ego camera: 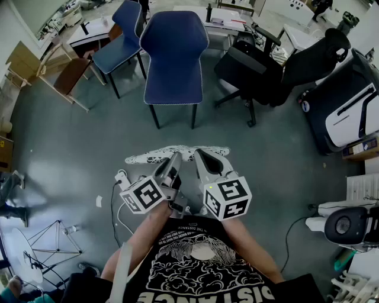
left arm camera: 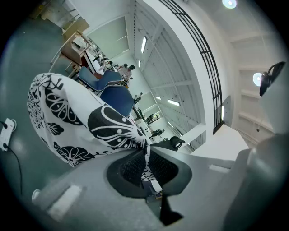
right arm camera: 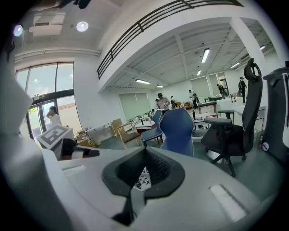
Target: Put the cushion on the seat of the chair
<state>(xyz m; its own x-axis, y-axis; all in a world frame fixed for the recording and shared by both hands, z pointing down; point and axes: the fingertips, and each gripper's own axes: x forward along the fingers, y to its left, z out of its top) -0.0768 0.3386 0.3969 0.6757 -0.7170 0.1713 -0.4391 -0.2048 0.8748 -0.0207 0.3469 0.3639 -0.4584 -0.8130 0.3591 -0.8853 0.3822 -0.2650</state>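
The left gripper [left arm camera: 145, 149] was clamped on the near hem of the patterned cushion [left arm camera: 76, 119], which fanned out toward its ten o'clock. The right gripper [ego camera: 202, 155] pinched the same hem alongside, probably to carry it spread flat. The blue chair [ego camera: 173, 65] stood at twelve o'clock, well apart, seat bare.

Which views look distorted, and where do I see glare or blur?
Head view: evenly lit, sharp, edges curved. Left gripper view: strong fisheye, round ceiling lamp glares, black-and-white patterned cushion sharp. Right gripper view: fisheye, tall window bright, blue chair clear.
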